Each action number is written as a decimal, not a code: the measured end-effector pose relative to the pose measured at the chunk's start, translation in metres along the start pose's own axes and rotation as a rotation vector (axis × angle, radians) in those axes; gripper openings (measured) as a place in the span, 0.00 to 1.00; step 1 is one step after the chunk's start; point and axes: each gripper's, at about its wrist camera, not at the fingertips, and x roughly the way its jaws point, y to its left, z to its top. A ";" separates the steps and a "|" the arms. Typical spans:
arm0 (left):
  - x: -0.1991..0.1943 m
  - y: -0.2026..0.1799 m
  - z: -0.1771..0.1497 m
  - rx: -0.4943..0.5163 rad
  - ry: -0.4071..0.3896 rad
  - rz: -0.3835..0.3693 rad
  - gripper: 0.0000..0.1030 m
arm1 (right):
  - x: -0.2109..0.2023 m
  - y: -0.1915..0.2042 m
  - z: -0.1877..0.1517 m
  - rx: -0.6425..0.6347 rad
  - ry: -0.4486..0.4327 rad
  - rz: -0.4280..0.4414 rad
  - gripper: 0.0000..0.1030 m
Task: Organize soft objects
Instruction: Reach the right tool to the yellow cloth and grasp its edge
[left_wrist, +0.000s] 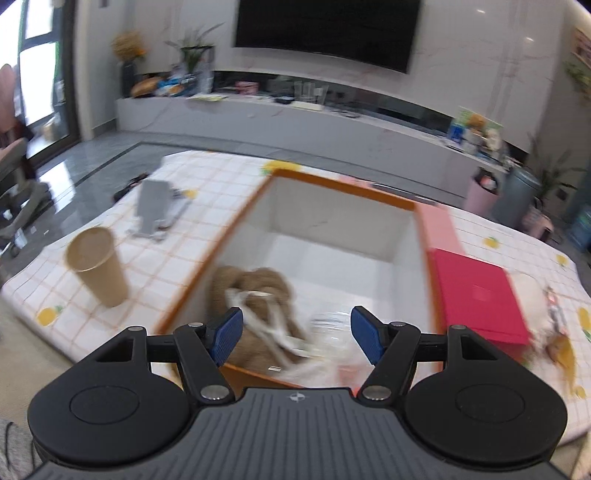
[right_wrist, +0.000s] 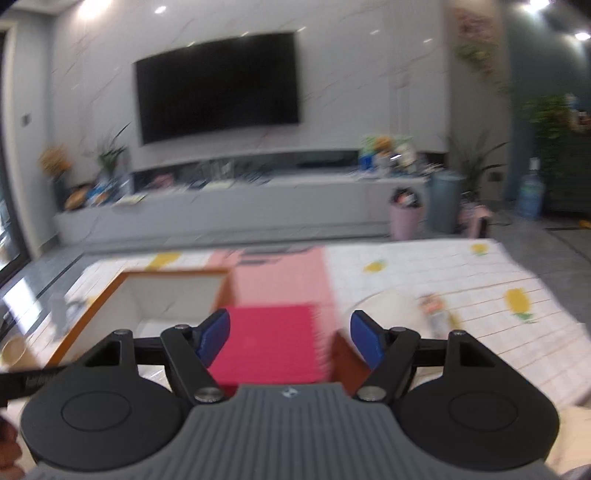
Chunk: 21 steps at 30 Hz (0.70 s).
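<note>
An orange-rimmed box (left_wrist: 236, 225) with a white inside stands on the checked tablecloth. A brown plush toy (left_wrist: 258, 288) with white straps lies in its near left corner, beside a blurred clear plastic item (left_wrist: 328, 325). My left gripper (left_wrist: 295, 334) is open and empty, just above the box's near edge. My right gripper (right_wrist: 290, 336) is open and empty, above a red lid or folder (right_wrist: 273, 339) to the right of the box (right_wrist: 110, 291). A small soft item (right_wrist: 432, 310) lies on a white plate (right_wrist: 388, 306) further right.
A tan paper cup (left_wrist: 99, 266) and a grey phone stand (left_wrist: 155, 206) sit left of the box. The red lid (left_wrist: 476, 295) lies against the box's right side. A small colourful item (left_wrist: 554, 306) lies at the far right. A TV cabinet stands beyond the table.
</note>
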 end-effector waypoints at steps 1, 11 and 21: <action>-0.002 -0.010 -0.001 0.021 -0.002 -0.022 0.76 | -0.004 -0.011 0.004 0.011 -0.013 -0.021 0.69; -0.015 -0.105 -0.010 0.205 -0.030 -0.181 0.76 | 0.007 -0.115 0.018 0.104 0.065 -0.215 0.70; 0.033 -0.198 -0.035 0.423 0.026 -0.252 0.78 | 0.130 -0.175 0.003 0.017 0.397 -0.104 0.64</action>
